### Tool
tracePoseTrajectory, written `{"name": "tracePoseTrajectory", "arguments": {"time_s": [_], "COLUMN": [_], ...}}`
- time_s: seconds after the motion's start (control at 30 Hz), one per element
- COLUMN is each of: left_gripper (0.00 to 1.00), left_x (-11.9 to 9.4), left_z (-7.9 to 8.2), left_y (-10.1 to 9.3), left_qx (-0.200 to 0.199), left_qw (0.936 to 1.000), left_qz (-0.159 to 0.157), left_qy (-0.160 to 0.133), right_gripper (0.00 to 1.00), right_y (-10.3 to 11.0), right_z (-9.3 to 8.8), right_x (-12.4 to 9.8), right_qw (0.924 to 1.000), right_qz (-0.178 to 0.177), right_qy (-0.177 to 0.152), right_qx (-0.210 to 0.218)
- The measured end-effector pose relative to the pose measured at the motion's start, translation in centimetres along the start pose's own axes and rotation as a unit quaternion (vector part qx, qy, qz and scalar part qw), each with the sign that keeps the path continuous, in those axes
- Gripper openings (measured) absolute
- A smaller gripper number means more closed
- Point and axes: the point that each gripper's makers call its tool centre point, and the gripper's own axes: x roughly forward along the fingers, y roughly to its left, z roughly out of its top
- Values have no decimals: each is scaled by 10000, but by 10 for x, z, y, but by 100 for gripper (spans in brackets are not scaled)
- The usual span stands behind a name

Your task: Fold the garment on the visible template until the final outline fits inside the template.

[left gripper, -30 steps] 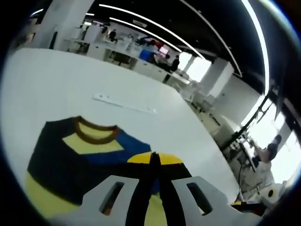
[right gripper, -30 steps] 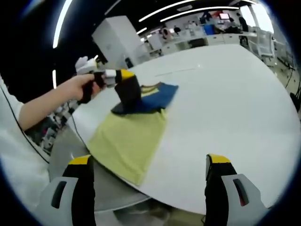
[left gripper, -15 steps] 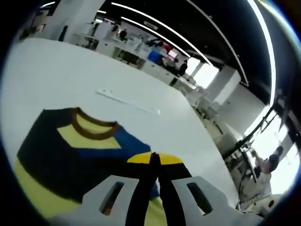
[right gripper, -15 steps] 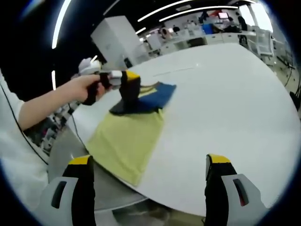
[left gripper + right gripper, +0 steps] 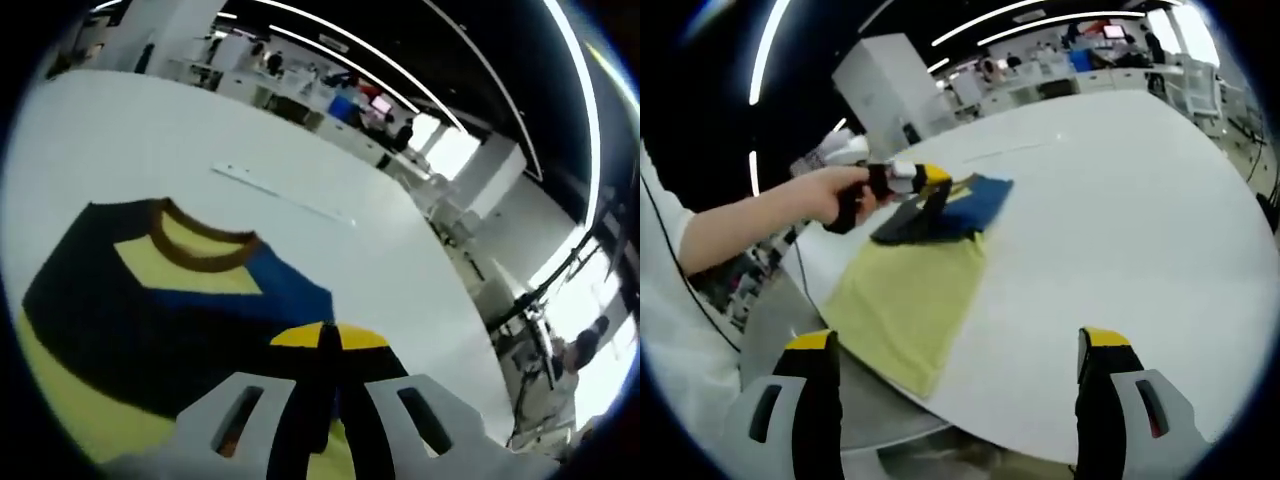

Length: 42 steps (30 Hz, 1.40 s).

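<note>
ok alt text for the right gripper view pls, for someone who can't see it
A hand holds the left claw over the dark collar end of a yellow and navy garment lying on a round white table. The right claw stands open at the bottom, off the near table edge, with an office behind.

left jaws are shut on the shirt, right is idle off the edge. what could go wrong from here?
1. The left gripper is shut on a dark part of the shirt; a one-point pull could drag the whole shirt rather than fold it.
2. The yellow hem lies at the table edge; more drag could slide it off.
3. The right gripper is open and apart from the cloth, so nothing pins the far side.
</note>
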Motion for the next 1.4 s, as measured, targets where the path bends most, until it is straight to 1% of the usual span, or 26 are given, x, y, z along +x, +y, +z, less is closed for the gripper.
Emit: {"name": "tracePoseTrajectory", "arguments": {"time_s": [0.17,0.33,0.63,0.8,1.03,1.1,1.3,1.4], "left_gripper": [0,0,0,0,0,0,0,0], "left_x": [6,13,23,24,26,26,22,21], "left_z": [-6,-15,-32,-41,-49,-52,-63,-69], "left_y": [-3,-7,-7,-10,-14,-15,-16,-13], "left_qx": [33,22,-45,-69,-95,-71,-15,-71], "left_qw": [10000,9998,9990,9984,9976,9971,9962,9955], "left_qz": [-8,-78,-111,-157,-215,-261,-308,-299], "left_qy": [73,202,427,535,644,716,817,895], "right_gripper": [98,98,98,98,98,98,98,98], "right_y": [-1,-3,-7,-8,-9,-9,-9,-9], "right_z": [-2,-4,-2,-4,-6,-6,-4,-4], "right_x": [1,1,1,3,4,5,8,9], "right_qw": [10000,10000,9999,9999,9999,9998,9999,9999], "right_qz": [-2,-13,-39,-39,-48,-46,-30,-23], "right_qy": [6,16,9,30,49,46,49,61], "right_qx": [32,65,101,136,154,168,154,147]}}
